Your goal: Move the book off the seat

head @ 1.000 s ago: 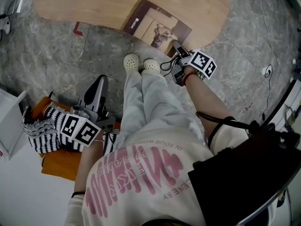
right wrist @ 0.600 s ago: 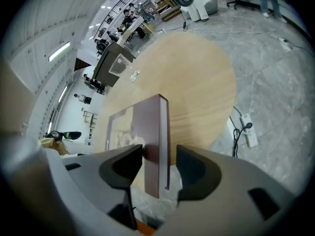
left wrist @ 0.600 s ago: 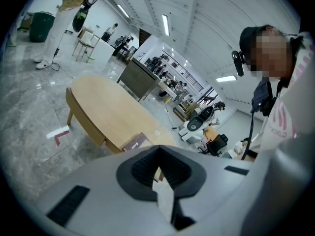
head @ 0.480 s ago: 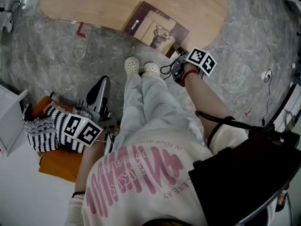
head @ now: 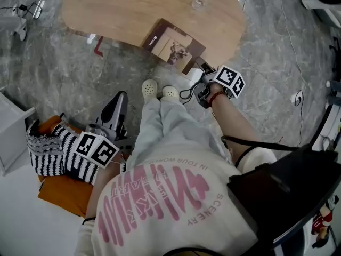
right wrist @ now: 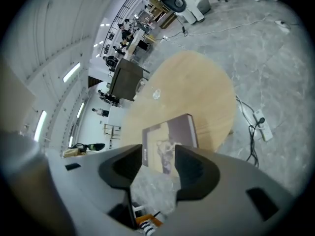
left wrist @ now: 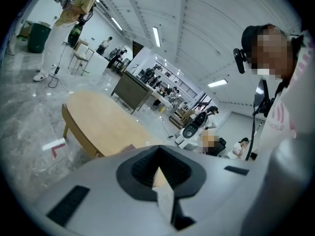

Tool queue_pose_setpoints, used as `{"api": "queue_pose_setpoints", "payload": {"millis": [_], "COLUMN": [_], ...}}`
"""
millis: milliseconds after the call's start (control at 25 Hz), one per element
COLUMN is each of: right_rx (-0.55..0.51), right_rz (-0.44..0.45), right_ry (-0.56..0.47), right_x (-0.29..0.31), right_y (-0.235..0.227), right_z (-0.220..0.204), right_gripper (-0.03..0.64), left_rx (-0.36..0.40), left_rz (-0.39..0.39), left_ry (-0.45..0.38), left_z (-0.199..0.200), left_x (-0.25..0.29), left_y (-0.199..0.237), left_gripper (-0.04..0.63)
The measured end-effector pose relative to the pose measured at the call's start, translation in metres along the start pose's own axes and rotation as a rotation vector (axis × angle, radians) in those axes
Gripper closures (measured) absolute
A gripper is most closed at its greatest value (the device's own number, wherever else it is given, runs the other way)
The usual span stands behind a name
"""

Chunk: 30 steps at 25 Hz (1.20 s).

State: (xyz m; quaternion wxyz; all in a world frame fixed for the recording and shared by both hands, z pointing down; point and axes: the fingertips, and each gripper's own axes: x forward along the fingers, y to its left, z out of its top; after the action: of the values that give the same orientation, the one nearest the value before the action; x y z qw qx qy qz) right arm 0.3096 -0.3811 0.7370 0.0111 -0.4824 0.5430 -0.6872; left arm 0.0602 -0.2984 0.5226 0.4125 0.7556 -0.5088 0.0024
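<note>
Seat [head: 64, 193], far left, carries only a striped cloth [head: 50, 153]; left tool [head: 121, 97] beside it, jaws together, empty. Book [head: 173, 44] lies on the bench [head: 122, 9] at its near edge. Right tool [head: 201, 68], jaws wide apart and empty, has drawn back from the book's corner within the last second: release made, task judged complete

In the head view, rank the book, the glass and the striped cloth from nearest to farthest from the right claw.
1. Book, on the table edge, just ahead of the right claw.
2. Glass, farther back on the table.
3. Striped cloth, far off at the view's left.
</note>
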Motion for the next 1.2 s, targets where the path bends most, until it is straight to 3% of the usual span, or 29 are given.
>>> {"api": "queue_pose_setpoints", "payload": {"millis": [280, 480, 680, 880, 1200], "right_rx": [-0.087, -0.110, -0.152, -0.216, -0.351], "right_rz": [0.234, 0.410, 0.600, 0.681, 0.778], "right_ry": [-0.020, -0.096, -0.156, -0.220, -0.224], "right_x": [-0.035, -0.080, -0.133, -0.170, -0.203], "right_y": [0.083, 0.143, 0.209, 0.258, 0.317], "right_z": [0.014, 0.022, 0.003, -0.027, -0.081], "right_gripper": [0.412, 0.437, 0.496, 0.591, 0.604], "left_rx": [0.136, 0.181, 0.213, 0.264, 0.310], "left_rz": [-0.053, -0.142, -0.244, -0.295, -0.322], "left_ry": [-0.098, -0.161, -0.225, -0.239, -0.291], "left_z": [0.033, 0.065, 0.103, 0.124, 0.135], "left_x": [-0.010, -0.013, -0.038, -0.079, -0.137], "left_y": [-0.033, -0.056, -0.076, -0.082, -0.075], "left_gripper": [0.586, 0.586, 0.586, 0.586, 0.587]}}
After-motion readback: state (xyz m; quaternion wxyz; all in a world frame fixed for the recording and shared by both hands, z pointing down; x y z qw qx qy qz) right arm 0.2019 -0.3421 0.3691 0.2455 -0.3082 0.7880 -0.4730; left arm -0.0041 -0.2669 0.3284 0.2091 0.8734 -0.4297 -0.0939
